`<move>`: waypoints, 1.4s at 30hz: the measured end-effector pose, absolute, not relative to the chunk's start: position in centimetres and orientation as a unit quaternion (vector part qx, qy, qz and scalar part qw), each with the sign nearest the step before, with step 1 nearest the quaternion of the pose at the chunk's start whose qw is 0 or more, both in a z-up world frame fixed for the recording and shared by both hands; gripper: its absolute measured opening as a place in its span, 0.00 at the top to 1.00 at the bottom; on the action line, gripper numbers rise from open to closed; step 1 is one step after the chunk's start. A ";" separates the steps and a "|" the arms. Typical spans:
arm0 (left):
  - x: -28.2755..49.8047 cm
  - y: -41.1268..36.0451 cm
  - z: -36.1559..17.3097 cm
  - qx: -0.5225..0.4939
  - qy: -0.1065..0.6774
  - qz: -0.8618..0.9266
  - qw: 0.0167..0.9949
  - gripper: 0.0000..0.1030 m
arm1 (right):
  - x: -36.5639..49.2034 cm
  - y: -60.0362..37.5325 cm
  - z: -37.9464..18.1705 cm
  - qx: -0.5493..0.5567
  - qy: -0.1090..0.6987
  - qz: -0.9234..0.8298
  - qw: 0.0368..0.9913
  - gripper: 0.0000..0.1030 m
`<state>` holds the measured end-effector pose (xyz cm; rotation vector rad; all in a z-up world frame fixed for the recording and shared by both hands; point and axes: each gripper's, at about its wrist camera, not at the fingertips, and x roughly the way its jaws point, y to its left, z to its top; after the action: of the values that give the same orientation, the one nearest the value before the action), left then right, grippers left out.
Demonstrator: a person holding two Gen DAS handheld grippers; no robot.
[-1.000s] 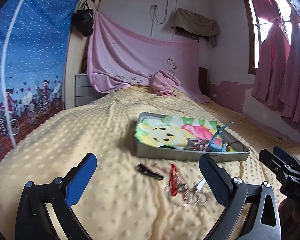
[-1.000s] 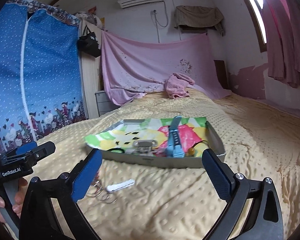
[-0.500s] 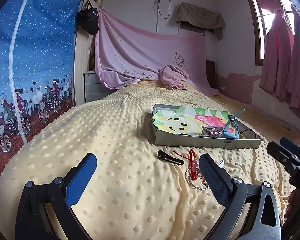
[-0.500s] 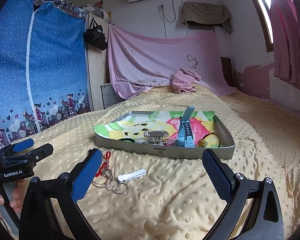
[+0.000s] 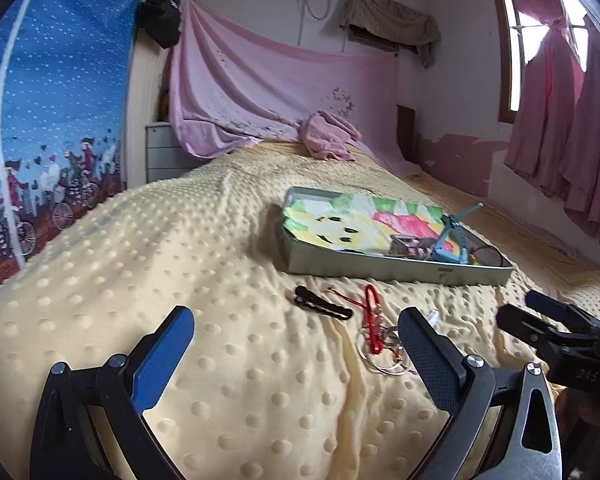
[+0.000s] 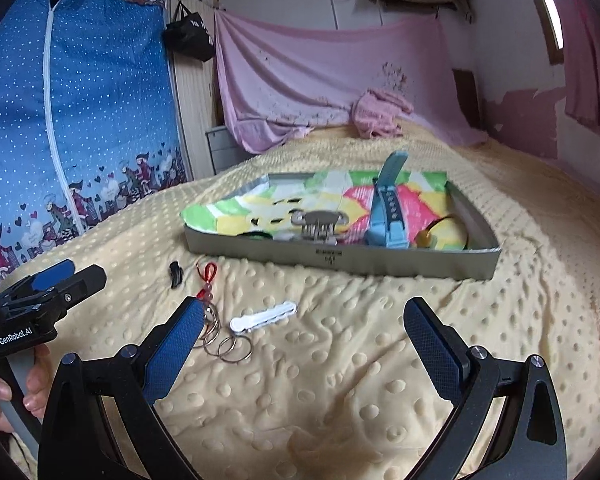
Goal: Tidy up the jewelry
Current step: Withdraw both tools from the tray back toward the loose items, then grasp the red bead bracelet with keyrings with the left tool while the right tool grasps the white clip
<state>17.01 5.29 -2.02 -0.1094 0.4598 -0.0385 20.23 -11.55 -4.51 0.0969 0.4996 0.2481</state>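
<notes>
Item one: loose jewelry on the yellow dotted blanket [image 6: 340, 400], just in front of the grey tray [image 6: 340, 258]. We count a black hair clip [image 5: 323, 307], a red cord charm [image 5: 371, 312] tied to a bunch of metal rings [image 6: 224, 342], and a white clip [image 6: 263, 317]. None of them touches the tray.

Item two: the tray itself, lined with a bright printed cloth [image 6: 300, 204]. It already holds a blue watch strap [image 6: 388, 212], a metal claw clip [image 6: 319, 222] and a small amber piece on a dark cord [image 6: 430, 237].

Item three: the left gripper [image 5: 296, 344], fingers wide apart, holding nothing. Item four: the right gripper [image 6: 304, 344], fingers likewise spread and empty.

Change noted: against the views of a second ago, both cameras have pulled back and swung a little, so the loose pieces now sit further from the left gripper's fingers and nearer the right one's left finger. The pieces themselves have not moved.

We judge that no pick has begun; four loose items remain to be placed, with the rings and white clip the nearest to the right gripper.
</notes>
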 end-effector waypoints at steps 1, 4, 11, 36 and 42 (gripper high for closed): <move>17.1 5.2 -2.1 -0.053 0.230 -0.025 0.971 0.06 | 20.4 -11.5 -4.7 0.049 0.250 0.125 0.959 0.10; 17.6 4.9 -2.5 -0.057 0.244 -0.051 0.967 0.16 | 20.9 -11.2 -5.2 0.049 0.263 0.133 0.954 0.32; 18.3 4.3 -3.3 -0.068 0.268 -0.102 0.956 0.52 | 21.7 -9.9 -6.2 0.035 0.286 0.163 0.944 0.45; 22.6 2.5 -6.5 -0.093 0.385 -0.141 0.907 0.71 | 23.4 -7.5 -8.6 0.012 0.347 0.219 0.912 0.72; 22.7 2.3 -7.0 -0.083 0.392 -0.132 0.907 0.83 | 24.3 -7.5 -9.0 0.031 0.352 0.224 0.908 0.72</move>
<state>22.67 2.28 -6.95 -0.1704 0.8097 -0.2720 24.30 -7.49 -9.03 0.0648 0.7274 0.4633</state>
